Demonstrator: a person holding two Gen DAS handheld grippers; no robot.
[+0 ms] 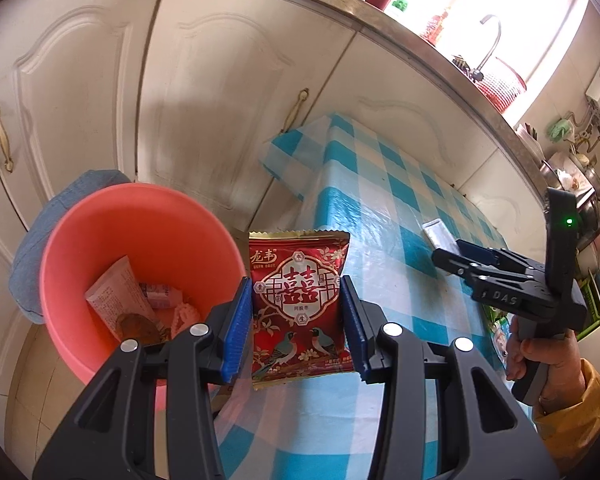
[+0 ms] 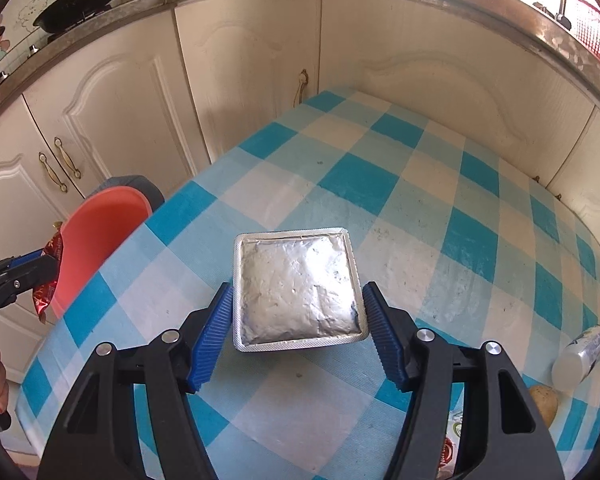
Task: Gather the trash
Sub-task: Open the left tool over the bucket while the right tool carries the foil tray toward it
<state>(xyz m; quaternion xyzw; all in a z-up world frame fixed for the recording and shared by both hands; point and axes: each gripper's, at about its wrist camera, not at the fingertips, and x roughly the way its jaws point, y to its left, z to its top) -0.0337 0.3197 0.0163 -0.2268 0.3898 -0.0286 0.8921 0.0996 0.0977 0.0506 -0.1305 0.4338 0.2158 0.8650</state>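
The left gripper tilts downward, its blue pads clamped on one red snack packet beside the rim of one pink bin. The right gripper, also angled down, brackets one foil packet on the checked table; its pads sit at the packet's edges, firm contact unclear.

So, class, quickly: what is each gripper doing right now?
Left gripper: shut on the red snack packet.
Right gripper: shut on the foil packet.
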